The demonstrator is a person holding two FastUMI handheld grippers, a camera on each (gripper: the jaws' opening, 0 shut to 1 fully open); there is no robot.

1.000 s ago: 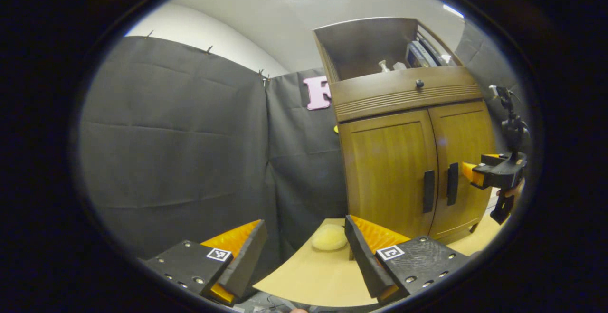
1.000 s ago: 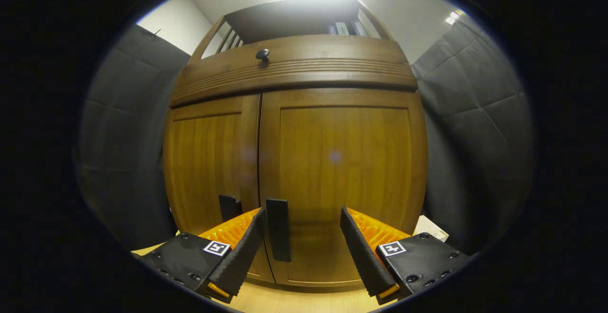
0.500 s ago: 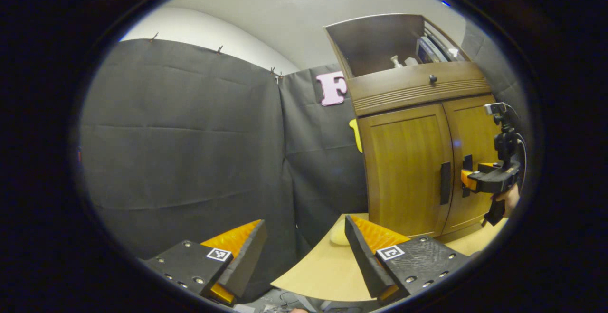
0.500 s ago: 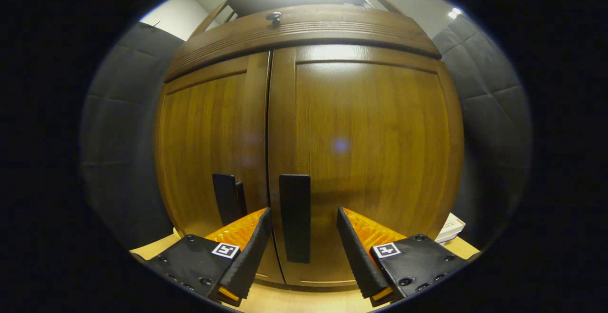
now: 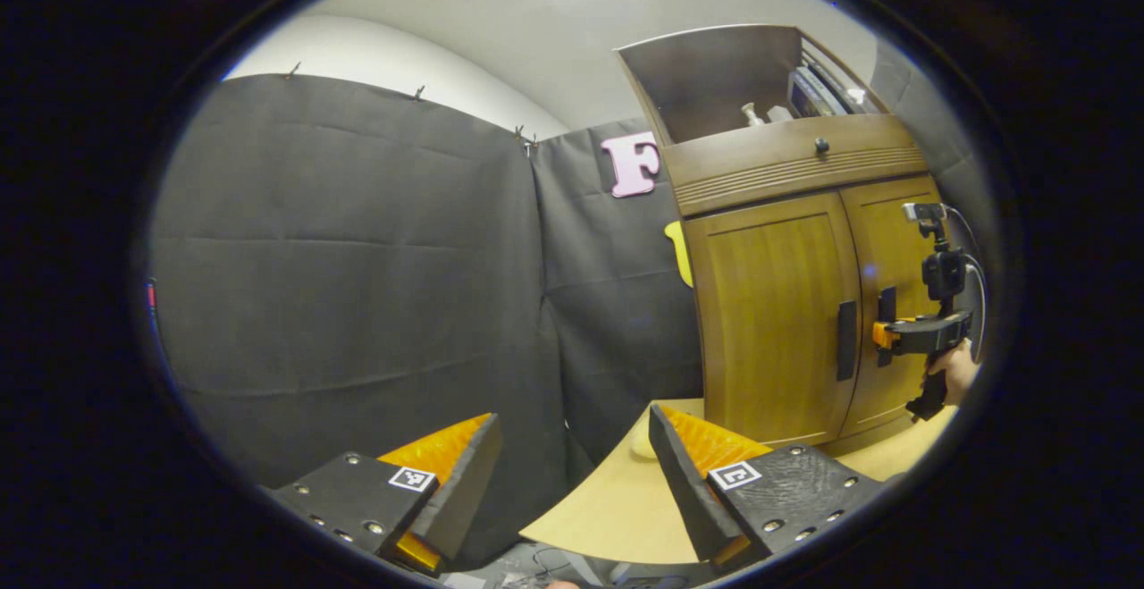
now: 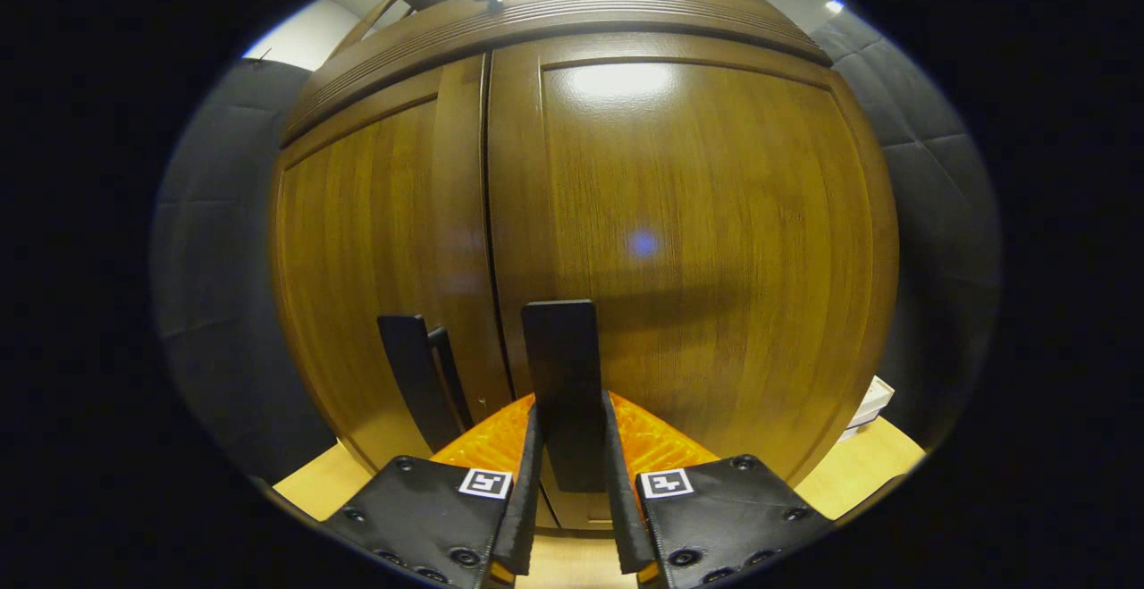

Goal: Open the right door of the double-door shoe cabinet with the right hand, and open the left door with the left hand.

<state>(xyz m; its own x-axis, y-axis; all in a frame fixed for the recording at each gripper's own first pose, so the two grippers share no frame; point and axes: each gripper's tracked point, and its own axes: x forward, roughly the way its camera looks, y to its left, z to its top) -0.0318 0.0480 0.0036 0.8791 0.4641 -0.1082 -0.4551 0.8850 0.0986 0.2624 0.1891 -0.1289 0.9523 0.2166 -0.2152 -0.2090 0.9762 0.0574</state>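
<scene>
Right in front of your right gripper (image 6: 567,482), both fingers squeeze the right handle (image 6: 561,366), one on each side. That grip sits low on the bar, so you can likely pull the right door (image 6: 697,240) toward you and swing it out. Your right hand (image 5: 958,373) holds that tool up against the shoe cabinet (image 5: 786,294).

Your left gripper (image 5: 572,482) is spread wide and grasps nothing. It hangs back near the edge of the table (image 5: 617,509), well apart from the cabinet. It looks like it is waiting for its turn at the left door (image 5: 769,321).

Farther off, both doors look closed, edges meeting in the middle. So the job is only starting.

Now count. There are two doors. There are two dark handles, and the left handle (image 6: 411,374) stands just beside the held one. There is one small knob (image 5: 820,146) on the drawer above. There are two grippers. Some small things sit on the top shelf, too tiny to tell.
</scene>
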